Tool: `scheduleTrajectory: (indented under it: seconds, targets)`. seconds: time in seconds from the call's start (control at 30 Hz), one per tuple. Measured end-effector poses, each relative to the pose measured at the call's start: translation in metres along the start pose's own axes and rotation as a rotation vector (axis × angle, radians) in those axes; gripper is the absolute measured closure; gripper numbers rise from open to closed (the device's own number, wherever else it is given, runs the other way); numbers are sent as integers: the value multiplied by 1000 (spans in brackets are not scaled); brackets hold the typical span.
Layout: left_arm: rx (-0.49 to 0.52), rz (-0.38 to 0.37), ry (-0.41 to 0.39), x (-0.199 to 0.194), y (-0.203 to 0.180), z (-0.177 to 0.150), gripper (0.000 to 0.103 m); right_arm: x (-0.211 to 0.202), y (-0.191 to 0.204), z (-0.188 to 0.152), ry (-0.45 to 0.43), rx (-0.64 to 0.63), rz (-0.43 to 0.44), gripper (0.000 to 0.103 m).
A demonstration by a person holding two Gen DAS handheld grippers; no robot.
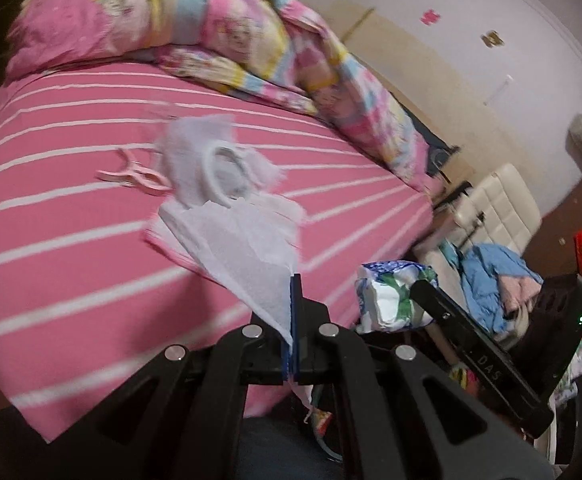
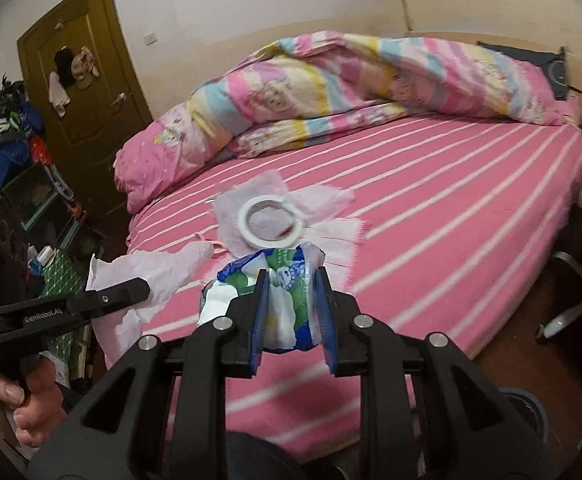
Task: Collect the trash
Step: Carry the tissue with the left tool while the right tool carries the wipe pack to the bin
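My left gripper (image 1: 296,282) is shut on a corner of a white tissue sheet (image 1: 247,248), which hangs lifted over the pink striped bed (image 1: 71,240). In the right wrist view the same gripper (image 2: 145,285) and tissue (image 2: 151,276) show at the left, with a person's hand (image 2: 19,400) on the handle. My right gripper (image 2: 291,276) is shut on a crumpled blue, green and white plastic wrapper (image 2: 287,304), also seen beside the left gripper (image 1: 387,296). More white tissue pieces (image 2: 251,200) lie on the bed with a white tape ring (image 2: 271,222) on them.
A pink clip (image 1: 131,174) lies on the sheet next to the tissue pieces. A rolled pastel quilt (image 2: 331,80) covers the bed's far side. A brown door (image 2: 87,80) and cluttered shelves (image 2: 19,152) stand at the left; a cream chair (image 1: 499,208) with clothes (image 1: 487,276) stands at the right.
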State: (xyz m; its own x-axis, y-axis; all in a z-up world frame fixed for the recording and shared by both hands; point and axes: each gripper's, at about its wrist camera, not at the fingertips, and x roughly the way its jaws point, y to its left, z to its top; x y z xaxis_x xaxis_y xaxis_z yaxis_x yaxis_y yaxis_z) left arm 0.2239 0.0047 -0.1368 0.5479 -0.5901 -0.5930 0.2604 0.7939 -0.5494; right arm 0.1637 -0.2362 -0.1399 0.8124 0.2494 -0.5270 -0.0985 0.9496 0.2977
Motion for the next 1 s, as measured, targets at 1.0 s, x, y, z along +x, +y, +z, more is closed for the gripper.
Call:
scheduleTrajectory:
  seconds: [1.0]
  targets:
    - [270, -147, 662, 242, -203, -213, 103, -93, -271, -197, 203, 422, -388, 80]
